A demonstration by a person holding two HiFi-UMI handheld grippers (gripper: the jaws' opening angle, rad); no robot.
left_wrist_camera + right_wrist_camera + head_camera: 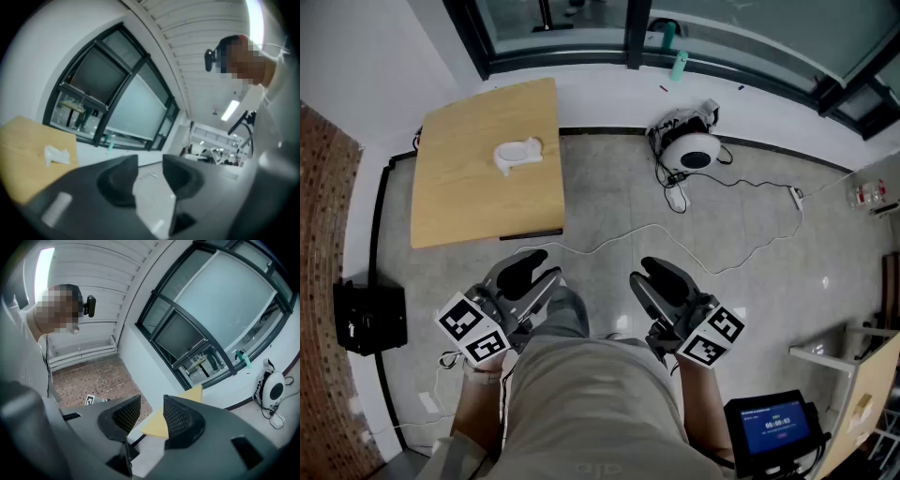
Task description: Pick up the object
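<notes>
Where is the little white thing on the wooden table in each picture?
Head view: the white object lies on the wooden table, in the upper left.
Left gripper view: the white object is at the far left, on the wooden table.
Right gripper view: not in it; only a corner of the wooden table shows between the jaws.
Shared landmark: the wooden table.

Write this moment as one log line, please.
left claw: shut, empty | right claw: shut, empty | white object: on wooden table, untouched
</notes>
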